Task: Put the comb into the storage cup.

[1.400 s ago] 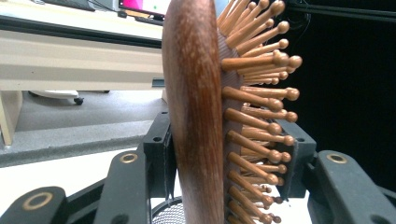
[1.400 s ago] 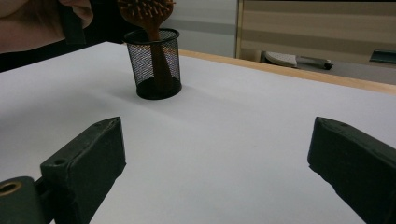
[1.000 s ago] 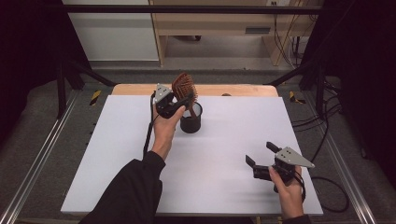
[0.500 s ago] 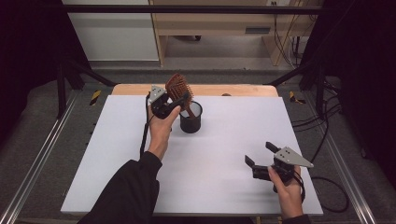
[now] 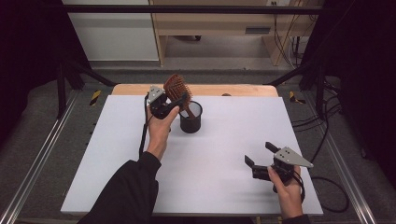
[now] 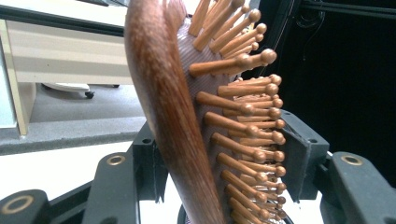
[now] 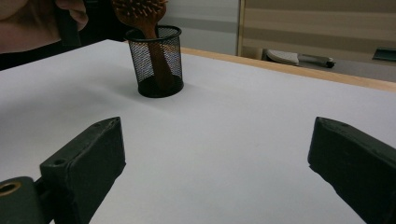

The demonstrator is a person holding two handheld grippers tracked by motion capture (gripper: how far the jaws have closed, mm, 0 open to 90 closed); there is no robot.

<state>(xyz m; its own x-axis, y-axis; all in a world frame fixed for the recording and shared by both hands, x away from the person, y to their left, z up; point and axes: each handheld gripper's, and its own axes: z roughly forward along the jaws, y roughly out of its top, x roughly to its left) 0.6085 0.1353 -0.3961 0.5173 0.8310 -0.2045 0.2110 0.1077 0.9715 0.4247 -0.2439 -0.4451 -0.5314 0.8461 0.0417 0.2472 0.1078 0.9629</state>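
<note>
A brown wooden hairbrush (image 5: pixel 176 88) with round-tipped pins stands tilted, its handle down inside a black mesh cup (image 5: pixel 191 120) at the far middle of the white tabletop (image 5: pixel 224 140). My left gripper (image 5: pixel 180 101) is shut on the brush head just above the cup's rim. In the left gripper view the hairbrush (image 6: pixel 168 93) sits between the two black jaws, pins facing the right one. My right gripper (image 5: pixel 260 155) hovers open near the front right of the table, holding nothing. In the right gripper view the cup (image 7: pixel 161 65) and brush handle (image 7: pixel 156 56) lie ahead to the left.
A wooden strip (image 5: pixel 233 89) borders the table's far edge. Metal rails (image 5: pixel 42 158) run along both sides, and black cables (image 5: pixel 327 140) lie on the floor to the right. A pale cabinet (image 5: pixel 112 32) and desk stand beyond.
My left gripper has shifted slightly left and toward me with the brush, tilting the brush head leftward over the cup. The right gripper has barely moved.
</note>
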